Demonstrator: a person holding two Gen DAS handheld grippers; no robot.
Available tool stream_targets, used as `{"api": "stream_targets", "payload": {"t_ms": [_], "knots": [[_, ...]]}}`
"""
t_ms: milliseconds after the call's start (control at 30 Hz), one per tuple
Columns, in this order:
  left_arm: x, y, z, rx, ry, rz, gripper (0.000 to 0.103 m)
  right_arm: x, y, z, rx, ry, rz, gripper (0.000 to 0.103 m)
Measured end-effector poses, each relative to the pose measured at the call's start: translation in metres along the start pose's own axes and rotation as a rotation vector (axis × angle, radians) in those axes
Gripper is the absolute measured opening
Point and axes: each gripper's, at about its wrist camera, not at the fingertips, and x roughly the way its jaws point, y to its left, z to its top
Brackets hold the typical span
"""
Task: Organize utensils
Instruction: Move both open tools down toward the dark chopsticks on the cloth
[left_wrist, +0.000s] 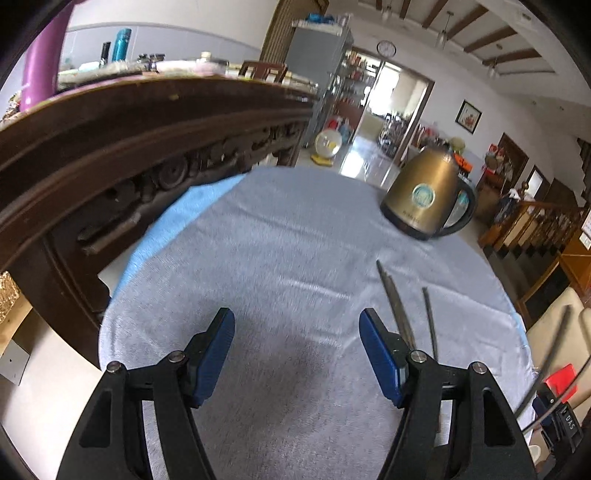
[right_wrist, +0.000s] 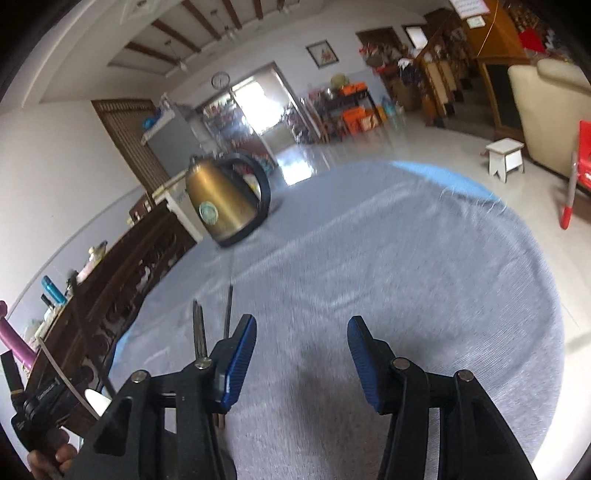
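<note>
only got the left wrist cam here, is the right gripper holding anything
Observer: No. The right gripper is open, with only the grey cloth showing between its jaws.
Operator: where are the utensils from that side
Observer: The slim utensils lie on the cloth just outside its left jaw, and their near ends are hidden behind it.
Operator: anything off the table on that side
Observer: A small white stool stands on the floor past the table's far edge.
</note>
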Motion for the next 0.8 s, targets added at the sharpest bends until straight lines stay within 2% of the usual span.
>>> {"api": "stream_targets", "payload": {"t_ms": [133,333,533,800], "knots": [[0.022,-0.006,0.004,0.022,0.034,-0.012,0.07,0.017,-0.001,-0.006,-0.008,0.049,0.007,0.051],[0.07,-0.034,0.009,0.118,0.104,-0.031,0.07,0.04,0.008,-0.005,-0.054,0.089,0.04,0.049],[0.104,-0.068,0.014,0.195,0.132,-0.073,0.07,0.073,0.023,0.008,-0.125,0.119,0.07,0.048],[0.146,-0.106,0.004,0.288,0.24,-0.103,0.07,0.12,0.055,0.029,-0.193,0.18,0.131,0.049]]}}
